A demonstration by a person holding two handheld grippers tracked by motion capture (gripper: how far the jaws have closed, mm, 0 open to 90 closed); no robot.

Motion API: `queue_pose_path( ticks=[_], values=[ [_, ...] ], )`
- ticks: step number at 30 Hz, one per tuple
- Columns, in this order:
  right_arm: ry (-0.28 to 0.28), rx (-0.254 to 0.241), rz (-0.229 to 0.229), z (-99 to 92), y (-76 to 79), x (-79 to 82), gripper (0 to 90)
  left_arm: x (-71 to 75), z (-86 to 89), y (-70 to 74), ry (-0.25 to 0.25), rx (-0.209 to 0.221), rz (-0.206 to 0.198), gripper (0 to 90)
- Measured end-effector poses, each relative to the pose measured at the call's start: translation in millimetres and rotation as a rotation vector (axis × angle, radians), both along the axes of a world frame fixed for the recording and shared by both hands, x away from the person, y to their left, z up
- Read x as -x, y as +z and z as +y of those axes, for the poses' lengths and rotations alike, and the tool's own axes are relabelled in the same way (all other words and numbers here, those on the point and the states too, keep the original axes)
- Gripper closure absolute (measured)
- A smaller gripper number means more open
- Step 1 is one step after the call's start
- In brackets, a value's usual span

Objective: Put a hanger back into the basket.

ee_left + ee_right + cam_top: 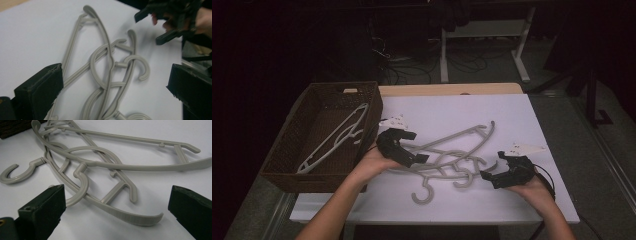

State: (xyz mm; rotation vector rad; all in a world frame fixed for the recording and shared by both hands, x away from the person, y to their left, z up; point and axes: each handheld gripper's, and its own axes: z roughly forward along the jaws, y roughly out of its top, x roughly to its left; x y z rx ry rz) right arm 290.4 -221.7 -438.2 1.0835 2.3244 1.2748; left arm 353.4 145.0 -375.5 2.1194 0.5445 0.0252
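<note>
High view, tangled grey hangers point(447, 155) between left gripper point(414, 147) and right gripper point(493, 167), both jaws open, empty

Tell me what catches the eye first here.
A tangle of grey hangers lies mid-table on the white sheet, flanked by the open left gripper and open right gripper. At the table's left edge, a brown wicker basket holds one pale hanger.
</note>
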Motion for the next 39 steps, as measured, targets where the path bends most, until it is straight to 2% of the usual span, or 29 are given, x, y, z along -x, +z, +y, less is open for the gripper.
queue_pose_path(
  ticks=[2,7,10,12,17,21,26,29,34,39],
  values=[
    [0.001,0.003,0.001,0.0,-0.1,0.4,1.0,-2.2,-5.1,-8.5,-0.009,-0.015,0.014,1.0],
    [0.002,0.004,0.002,-0.2,-0.2,0.6,1.0,-3.2,-17.4,-27.2,-0.038,-0.065,0.013,6.8],
    [0.002,0.003,0.002,-0.3,-0.3,0.7,1.0,-3.0,-21.4,-35.4,-0.052,-0.086,-0.003,16.5],
    [0.001,0.003,0.002,-0.6,-0.2,0.6,1.0,-3.9,-22.0,-40.0,-0.057,-0.092,0.010,22.6],
    [0.000,0.002,0.002,-0.7,-0.2,0.6,1.0,-4.2,-20.5,-49.0,-0.070,-0.095,0.010,38.6],
    [0.000,0.002,0.002,-0.5,-0.2,0.6,1.0,-5.2,-22.8,-56.6,-0.076,-0.126,0.034,41.9],
    [-0.002,0.001,0.001,-0.9,0.0,0.8,1.0,-3.2,-28.5,-62.8,-0.073,-0.178,0.025,42.5],
    [-0.002,0.000,0.000,-1.1,-0.1,0.9,1.0,-1.9,-29.7,-64.5,-0.082,-0.202,0.014,49.2],
    [-0.002,0.000,0.000,-1.3,-0.1,0.9,1.0,1.0,-31.8,-66.7,-0.092,-0.219,-0.001,59.7],
    [-0.002,0.000,-0.001,-1.3,0.0,0.9,1.0,2.9,-35.3,-70.1,-0.109,-0.261,-0.016,68.0]
  ],
)
